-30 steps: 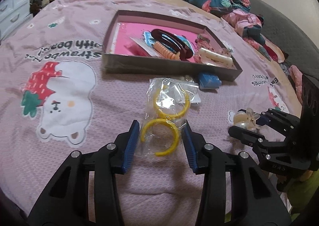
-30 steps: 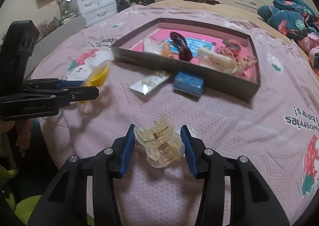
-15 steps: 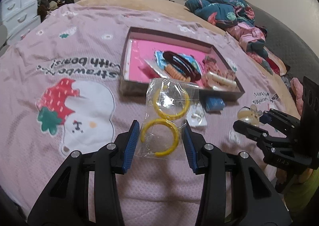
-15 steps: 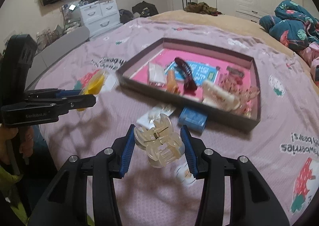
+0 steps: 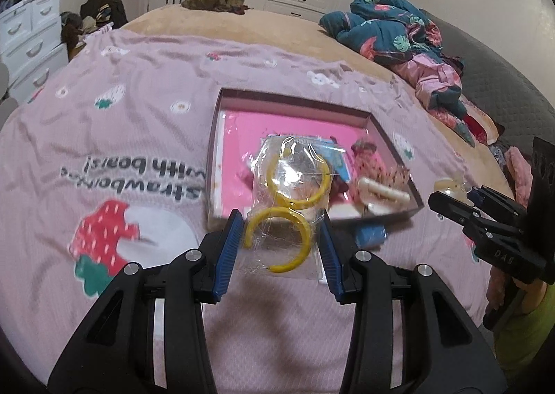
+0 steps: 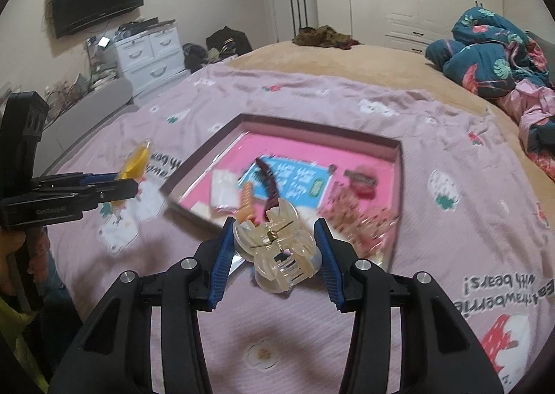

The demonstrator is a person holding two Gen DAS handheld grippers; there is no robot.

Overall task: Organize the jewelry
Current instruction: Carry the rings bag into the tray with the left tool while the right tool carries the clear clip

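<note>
Left wrist: left tongs [image 5: 279,244] clamped the clear bag of yellow hoops [image 5: 289,206], held above the bed just short of the box [image 5: 222,151]; the slick film could slide out. Right wrist: right tongs [image 6: 274,251] gripped the clear claw clip [image 6: 277,251] over the box's near wall; the springy clip could twist free and miss.

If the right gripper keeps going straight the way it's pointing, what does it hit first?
Probably the near wall of the tray, or the clips just inside it; depth is unclear. The right gripper already holds a clear claw clip.
</note>
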